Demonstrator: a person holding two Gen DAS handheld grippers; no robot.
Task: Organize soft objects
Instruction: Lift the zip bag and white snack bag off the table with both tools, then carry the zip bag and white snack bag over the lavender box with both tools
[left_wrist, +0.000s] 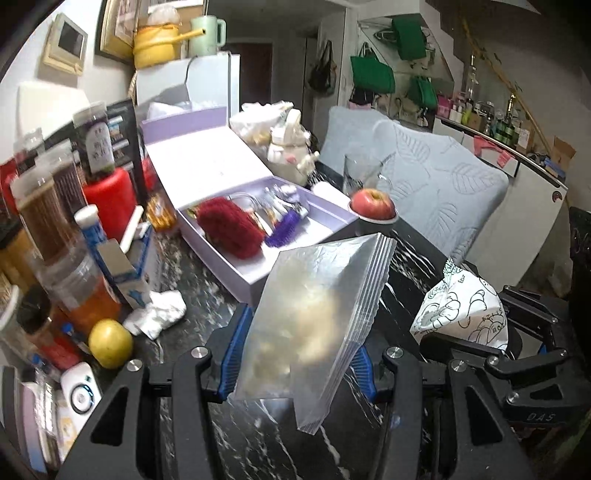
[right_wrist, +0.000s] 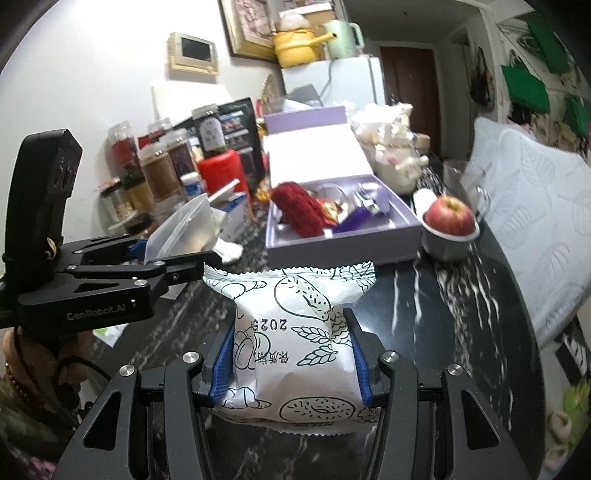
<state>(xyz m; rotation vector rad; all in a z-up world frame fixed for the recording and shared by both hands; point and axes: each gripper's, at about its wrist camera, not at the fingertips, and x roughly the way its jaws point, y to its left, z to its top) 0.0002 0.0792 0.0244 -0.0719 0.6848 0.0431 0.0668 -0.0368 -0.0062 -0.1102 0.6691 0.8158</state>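
Note:
My left gripper (left_wrist: 295, 354) is shut on a clear zip bag (left_wrist: 310, 325) with something pale inside, held above the black marble table (left_wrist: 221, 306). It also shows in the right wrist view (right_wrist: 184, 236). My right gripper (right_wrist: 293, 365) is shut on a white snack packet with line drawings (right_wrist: 295, 339); the packet shows in the left wrist view (left_wrist: 461, 306) at right. Ahead lies an open lilac box (left_wrist: 328, 206) holding a red fuzzy item (left_wrist: 229, 229) and a purple item (left_wrist: 282, 230). The box also shows in the right wrist view (right_wrist: 343, 243).
An apple in a small bowl (left_wrist: 373, 205) stands right of the box, a glass (left_wrist: 360, 171) behind it. Jars, a red can (left_wrist: 109, 199), a yellow fruit (left_wrist: 110, 343) and crumpled tissue (left_wrist: 155, 314) crowd the left. A leaf-print chair (left_wrist: 436, 192) stands at the right edge.

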